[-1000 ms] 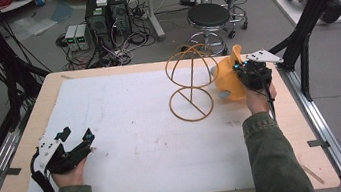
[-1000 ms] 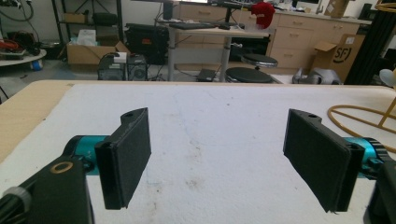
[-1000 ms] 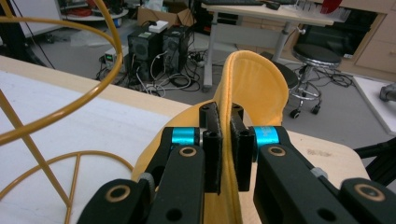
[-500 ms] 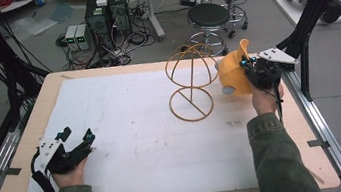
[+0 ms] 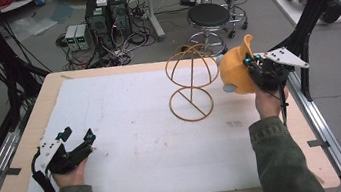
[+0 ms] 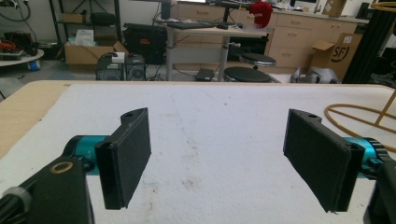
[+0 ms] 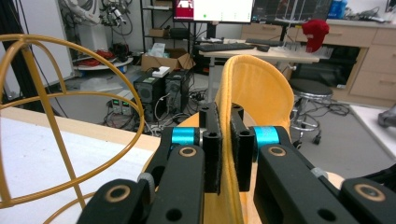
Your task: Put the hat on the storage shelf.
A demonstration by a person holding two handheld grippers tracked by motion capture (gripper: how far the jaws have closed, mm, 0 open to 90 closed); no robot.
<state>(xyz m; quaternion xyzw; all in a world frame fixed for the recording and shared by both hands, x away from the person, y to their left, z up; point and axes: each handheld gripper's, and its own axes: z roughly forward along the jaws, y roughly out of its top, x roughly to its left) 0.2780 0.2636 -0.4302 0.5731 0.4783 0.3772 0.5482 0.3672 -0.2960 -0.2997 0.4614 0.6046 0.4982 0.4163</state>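
Observation:
A yellow-orange cap [image 5: 237, 70] hangs in the air at the table's right side, held by its edge in my right gripper [image 5: 254, 70], which is shut on it. In the right gripper view the cap's rim [image 7: 252, 88] rises between the two closed jaws. Just left of the cap stands a gold wire hat stand [image 5: 192, 84] with a dome top and a ring base; its dome [image 7: 56, 121] is at the left of the right gripper view. My left gripper [image 5: 79, 139] rests near the front left of the table, open, with nothing between its pads [image 6: 128, 156].
A white sheet [image 5: 138, 131] covers most of the wooden table [image 5: 27, 131]. The stand's ring base [image 6: 359, 116] lies at the right of the left gripper view. Beyond the far edge are stools [image 5: 209, 17], computer boxes [image 5: 104, 14] and cables. Black frame posts [image 5: 317, 4] stand at both sides.
My right gripper has lifted the cap up and a little to the right, away from the stand's dome. The left gripper has stayed still.

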